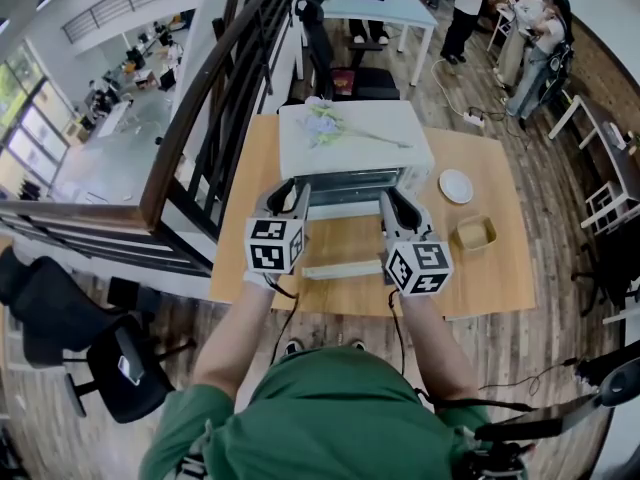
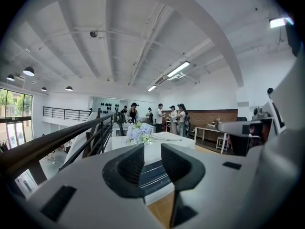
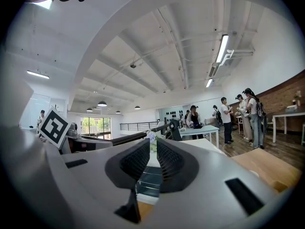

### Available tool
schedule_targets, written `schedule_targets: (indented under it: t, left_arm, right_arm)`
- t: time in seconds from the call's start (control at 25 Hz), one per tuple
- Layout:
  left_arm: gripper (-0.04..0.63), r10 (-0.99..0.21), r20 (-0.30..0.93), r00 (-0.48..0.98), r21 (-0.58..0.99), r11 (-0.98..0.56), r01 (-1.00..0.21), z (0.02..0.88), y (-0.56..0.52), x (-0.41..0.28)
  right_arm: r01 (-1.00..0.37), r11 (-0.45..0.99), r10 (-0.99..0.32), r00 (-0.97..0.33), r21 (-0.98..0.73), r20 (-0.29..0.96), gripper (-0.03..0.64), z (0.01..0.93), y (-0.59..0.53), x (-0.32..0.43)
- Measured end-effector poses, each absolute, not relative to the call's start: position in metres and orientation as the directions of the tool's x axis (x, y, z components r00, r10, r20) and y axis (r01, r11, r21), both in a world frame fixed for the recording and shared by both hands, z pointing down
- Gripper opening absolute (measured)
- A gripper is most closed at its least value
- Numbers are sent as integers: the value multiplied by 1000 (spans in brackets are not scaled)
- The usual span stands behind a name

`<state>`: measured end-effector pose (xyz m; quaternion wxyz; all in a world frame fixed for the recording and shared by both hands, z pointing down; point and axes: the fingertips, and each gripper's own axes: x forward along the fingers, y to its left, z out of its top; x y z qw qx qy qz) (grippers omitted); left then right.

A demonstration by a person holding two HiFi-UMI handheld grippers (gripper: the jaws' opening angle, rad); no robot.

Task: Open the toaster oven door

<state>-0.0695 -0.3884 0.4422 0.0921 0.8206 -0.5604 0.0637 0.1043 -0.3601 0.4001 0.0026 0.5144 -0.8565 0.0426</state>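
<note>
White boxy toaster oven [image 1: 355, 143] mid wooden tabletop [image 1: 470, 293], flower sprig [image 1: 325, 123] on top. Glass door [image 1: 343, 253] folded down flat toward person. Left gripper [image 1: 290, 196] and right gripper [image 1: 395, 203] flank door; ribbed dark fingers released, right pair narrowly apart. Railing [image 1: 200, 98] close left. Round plate [image 1: 456, 186], square tray [image 1: 476, 233] to right.

place: open-plan office mezzanine | cues: railing [image 1: 210, 93], white desk [image 1: 385, 8], office chair [image 1: 120, 363], ceiling strip light [image 3: 222, 48], people [image 1: 465, 3] standing at tables
</note>
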Motion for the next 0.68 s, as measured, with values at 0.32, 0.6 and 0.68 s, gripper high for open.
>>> schedule_targets:
  t: [0.32,0.6,0.68]
  left_arm:
    - [121,-904,221,366,81,-357,-931,448,-387,-68]
    - [121,-900,229,370,84,-361,-929,452,-382,-62]
    - [121,-899,230,372,86,-362,-928,453,-382,-60]
  right_arm:
    - [-883,462,-883,-467,-79,56,63,404,-359,107]
    - [-883,463,-881,-468,-80,62,63,407,-355,111]
    - [-883,463,-882,-468,-80,62,63,407,-355,112]
